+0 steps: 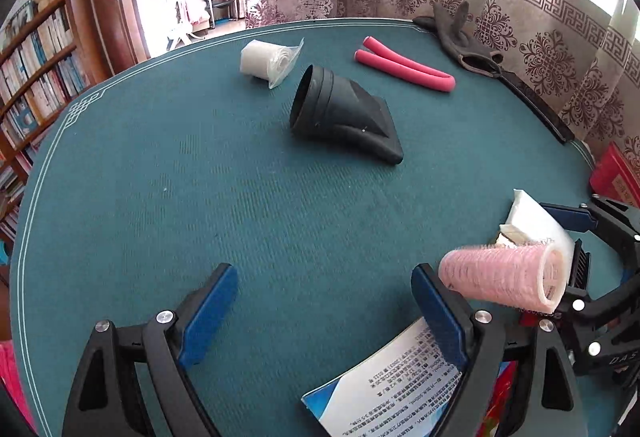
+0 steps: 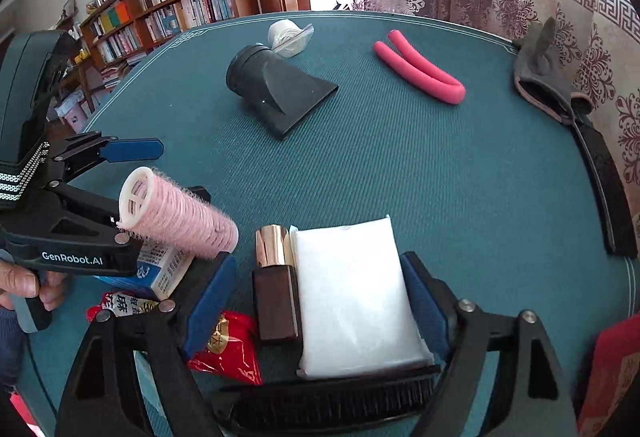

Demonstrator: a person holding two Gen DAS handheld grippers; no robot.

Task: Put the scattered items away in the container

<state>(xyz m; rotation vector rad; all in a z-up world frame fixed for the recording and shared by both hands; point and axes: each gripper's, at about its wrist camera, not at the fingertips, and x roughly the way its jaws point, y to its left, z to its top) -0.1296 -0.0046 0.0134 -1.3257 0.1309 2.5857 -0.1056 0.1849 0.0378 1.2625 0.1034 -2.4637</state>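
Left wrist view: found left gripper (image 1: pixel 324 271) spread wide at bottom of frame, nothing between its pads. Noted pink hair roller (image 1: pixel 504 277) at lower right, outside the jaws; contact with the finger not determinable. Recorded black dryer nozzle (image 1: pixel 344 117) and bent pink foam rod (image 1: pixel 404 69) at upper centre on green table (image 1: pixel 160 197).

Right wrist view: found right gripper (image 2: pixel 316 261) wide open at bottom, straddling white packet (image 2: pixel 356 297) and gold-capped bottle (image 2: pixel 276 297), clamped on neither.

Right gripper (image 2: pixel 316 289) fingers spread around white packet (image 2: pixel 356 297) and brown bottle (image 2: pixel 276 289). Pink roller (image 2: pixel 180 213) by left gripper (image 2: pixel 120 177). Black nozzle (image 2: pixel 276 89) mid-bench (image 2: pixel 460 177).
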